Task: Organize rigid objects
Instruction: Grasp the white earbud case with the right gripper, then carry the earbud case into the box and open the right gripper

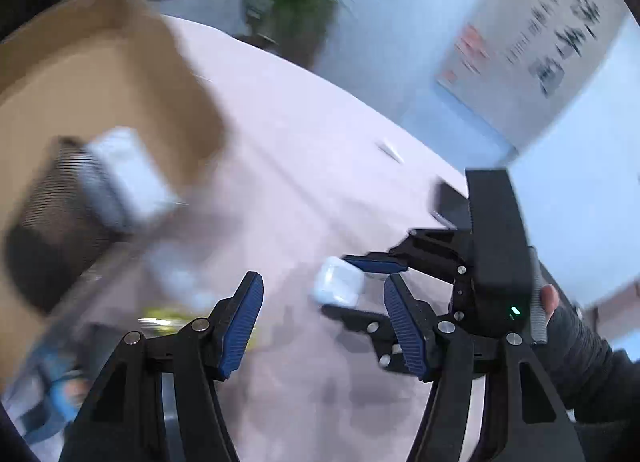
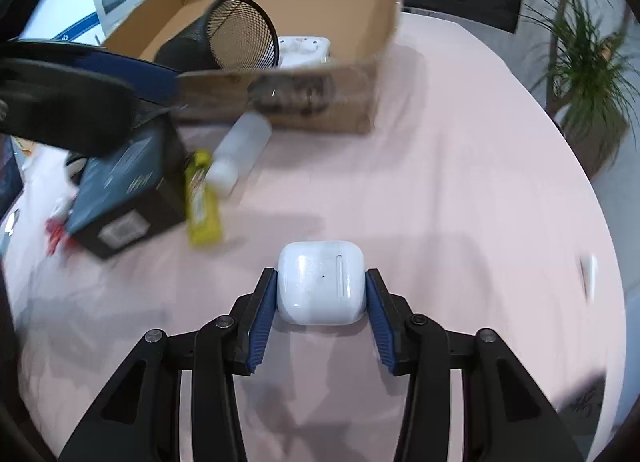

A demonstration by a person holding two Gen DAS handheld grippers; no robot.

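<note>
A white earbud case (image 2: 322,282) lies on the pink tablecloth (image 2: 460,190), and my right gripper (image 2: 321,274) is shut on it, a blue pad pressed against each side. The left wrist view shows the same case (image 1: 338,282) between the right gripper's (image 1: 338,284) fingers, with a person's hand (image 1: 548,298) behind. My left gripper (image 1: 322,277) hangs open above the cloth with nothing between its fingers. One of its blue fingers (image 2: 132,74) shows blurred at the left of the right wrist view. An open cardboard box (image 2: 340,102) stands at the far side.
In the box lie a black mesh pen holder (image 2: 240,38) on its side and a white item (image 2: 304,50). In front of it lie a white bottle (image 2: 244,146), a yellow packet (image 2: 202,202) and a dark carton (image 2: 124,190). A potted plant (image 2: 580,62) stands past the table's right edge.
</note>
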